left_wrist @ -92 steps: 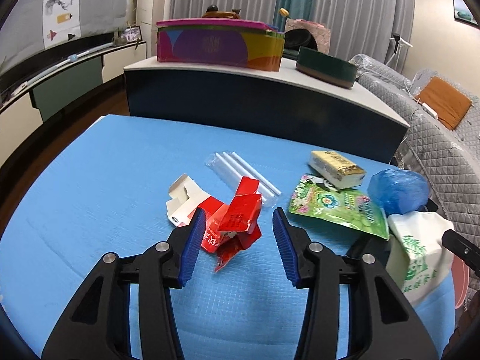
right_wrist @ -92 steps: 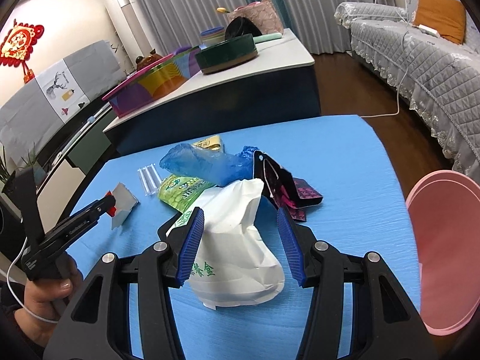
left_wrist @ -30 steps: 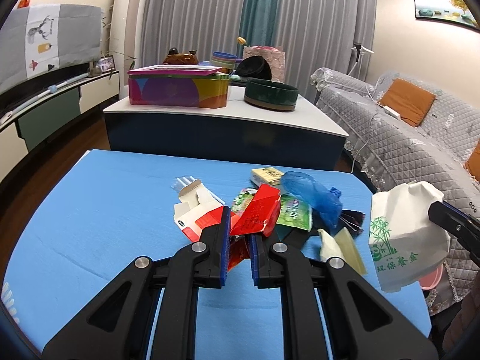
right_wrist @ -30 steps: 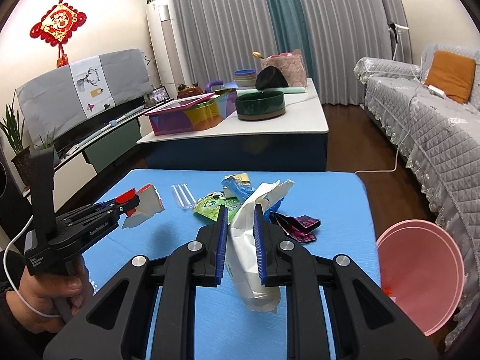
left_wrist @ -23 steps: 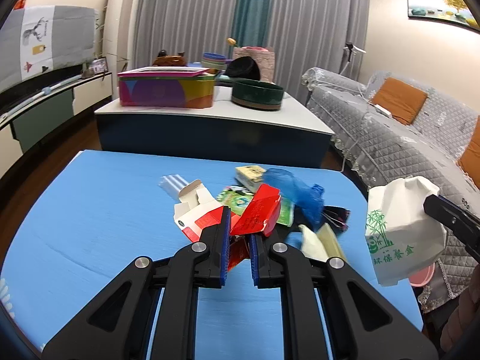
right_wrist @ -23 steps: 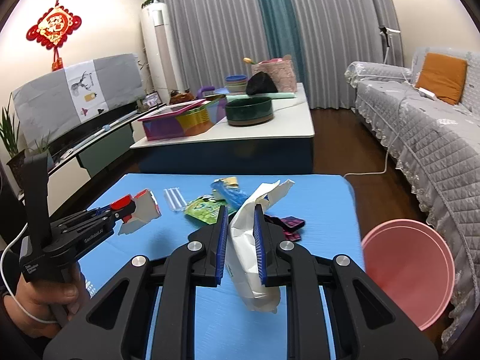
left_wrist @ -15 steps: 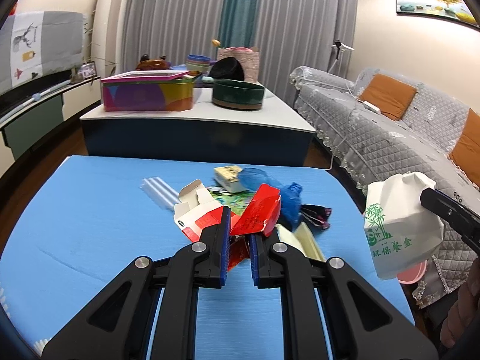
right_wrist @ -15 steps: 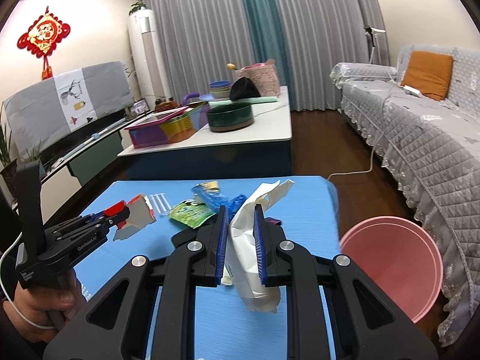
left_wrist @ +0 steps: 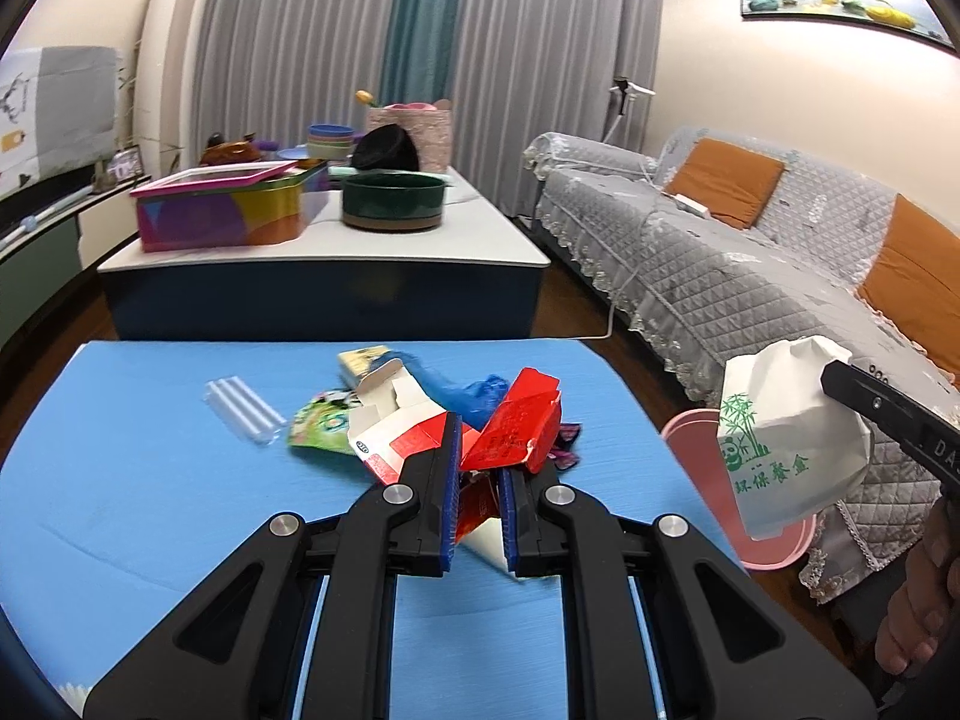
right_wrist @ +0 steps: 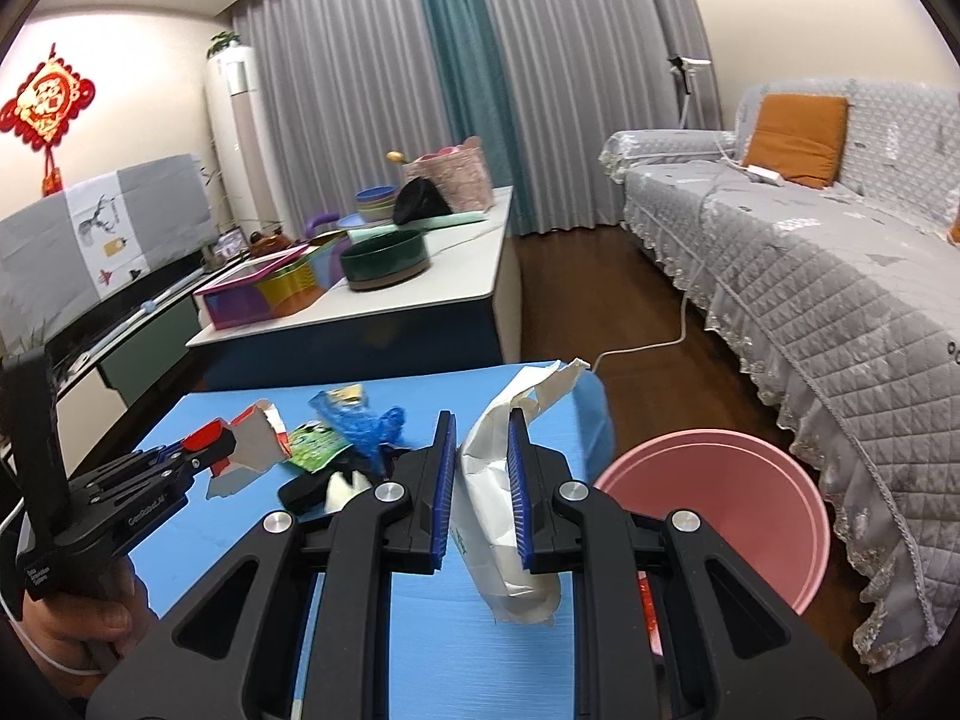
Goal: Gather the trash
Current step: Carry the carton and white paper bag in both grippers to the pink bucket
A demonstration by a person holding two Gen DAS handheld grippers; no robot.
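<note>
Right gripper (right_wrist: 478, 483) pinches a crumpled white paper bag (right_wrist: 501, 516) beside the round pink plastic bin (right_wrist: 720, 516); left gripper (left_wrist: 477, 501) pinches a torn red carton (left_wrist: 510, 429) nearby. Transport step; next, release over bin

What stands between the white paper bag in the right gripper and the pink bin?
Nothing visible. The right gripper holds the white paper bag beside the pink bin, whose open mouth is unobstructed.
</note>
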